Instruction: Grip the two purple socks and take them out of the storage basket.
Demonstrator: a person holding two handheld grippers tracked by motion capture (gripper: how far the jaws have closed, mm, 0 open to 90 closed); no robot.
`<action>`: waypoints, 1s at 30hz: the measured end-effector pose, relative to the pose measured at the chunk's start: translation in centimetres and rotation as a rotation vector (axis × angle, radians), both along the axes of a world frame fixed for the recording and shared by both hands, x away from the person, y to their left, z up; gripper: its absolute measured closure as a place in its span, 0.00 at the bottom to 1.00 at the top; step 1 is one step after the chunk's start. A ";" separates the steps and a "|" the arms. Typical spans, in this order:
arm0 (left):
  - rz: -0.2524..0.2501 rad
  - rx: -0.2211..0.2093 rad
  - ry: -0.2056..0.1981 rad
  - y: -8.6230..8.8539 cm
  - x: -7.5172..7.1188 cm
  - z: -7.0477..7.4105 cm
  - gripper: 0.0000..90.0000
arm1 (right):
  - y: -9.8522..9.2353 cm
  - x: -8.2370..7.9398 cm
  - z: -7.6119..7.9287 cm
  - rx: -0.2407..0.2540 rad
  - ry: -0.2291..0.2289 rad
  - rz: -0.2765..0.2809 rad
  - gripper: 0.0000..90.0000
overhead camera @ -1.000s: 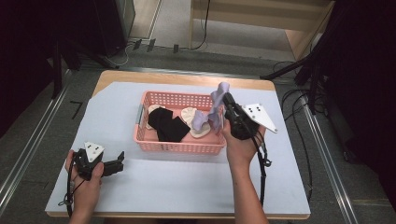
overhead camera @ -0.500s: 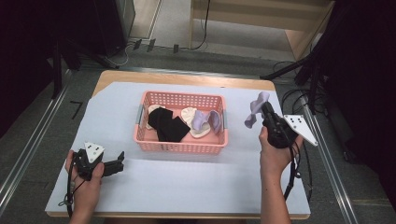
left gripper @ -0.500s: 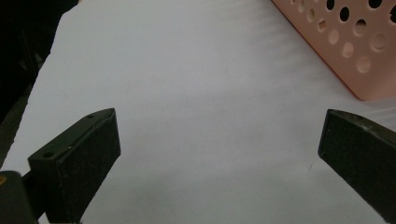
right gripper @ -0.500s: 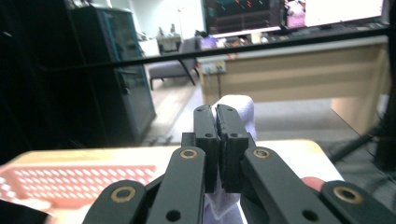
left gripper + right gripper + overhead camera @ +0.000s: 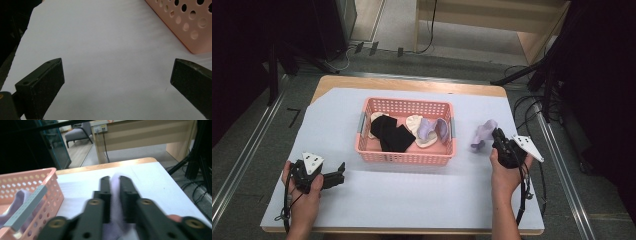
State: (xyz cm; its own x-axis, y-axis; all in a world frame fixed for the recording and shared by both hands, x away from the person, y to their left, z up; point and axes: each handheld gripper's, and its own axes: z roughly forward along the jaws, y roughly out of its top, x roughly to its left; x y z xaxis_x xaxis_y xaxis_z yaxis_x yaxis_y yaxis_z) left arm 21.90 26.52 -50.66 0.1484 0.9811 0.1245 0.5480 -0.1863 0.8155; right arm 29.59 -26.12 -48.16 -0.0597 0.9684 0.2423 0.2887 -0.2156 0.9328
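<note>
- Right gripper [image 5: 490,139], high view: near the right edge of the table [image 5: 412,200], just right of the pink basket [image 5: 406,156], with a lilac sock [image 5: 482,135] between its jaws; the sock hangs out to the left of the jaw tips, close over the white cover. The jaws have just been opening, the sock between them; from above I cannot tell whether the pads press on it.
- High view, left gripper [image 5: 338,176]: held low near the front left corner of the table, jaws pointing toward the basket's front wall, nothing between them.
- High view, basket: black socks [image 5: 391,134] at the middle, a cream sock [image 5: 413,123] beside them, more lilac socks [image 5: 432,130] at the right end.
- Left gripper view: left gripper [image 5: 117,80] jaws wide apart over bare white table cover [image 5: 100,37]; a corner of the pink basket [image 5: 185,25] at upper right.
- Right gripper view: right gripper [image 5: 114,185] jaws stand a narrow gap apart, the lilac sock [image 5: 115,202] filling the gap between them and bunching below. The pink basket [image 5: 50,195] lies to the left, a lilac sock [image 5: 17,200] inside it. A fingertip shows at lower right.
</note>
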 end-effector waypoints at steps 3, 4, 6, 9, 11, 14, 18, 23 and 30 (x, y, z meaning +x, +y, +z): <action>-0.001 0.003 0.003 0.0 0.0 0.0 0.00 | -0.2 -0.1 -0.2 0.055 -0.024 -0.007 0.75; 0.001 0.003 0.003 0.0 0.1 0.0 0.00 | 0.0 -0.2 0.0 0.071 -0.032 0.000 0.73; 0.002 0.004 0.005 -0.1 0.1 0.0 0.00 | 0.5 -0.3 0.3 0.069 -0.046 0.019 0.71; -0.002 0.010 0.004 -0.1 0.1 0.0 0.00 | 2.1 -0.3 0.7 0.056 -0.035 0.075 0.71; -0.001 0.010 0.004 -0.1 0.1 0.0 0.00 | 3.3 -0.1 0.9 0.029 -0.037 0.109 0.71; 0.000 0.009 0.003 -0.1 0.0 0.0 0.00 | 5.2 0.3 1.4 0.033 -0.039 0.156 0.70; -0.003 0.011 0.010 -0.1 0.1 0.0 0.00 | 7.0 1.0 1.9 0.035 -0.036 0.203 0.70; -0.005 0.013 0.014 -0.1 0.1 0.0 0.00 | 9.2 2.1 2.2 0.003 0.014 0.287 0.73; -0.005 0.011 0.009 -0.1 0.1 0.0 0.00 | 10.5 3.8 2.3 -0.030 0.091 0.311 0.80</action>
State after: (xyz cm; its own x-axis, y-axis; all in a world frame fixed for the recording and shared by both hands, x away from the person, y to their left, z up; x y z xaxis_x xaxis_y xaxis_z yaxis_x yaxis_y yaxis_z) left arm 21.99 26.42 -50.70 0.1546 0.9789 0.1335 0.5544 -0.1978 0.8084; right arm 33.35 -15.64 -45.89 -0.3330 0.9141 0.2313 0.4187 -0.0765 0.9049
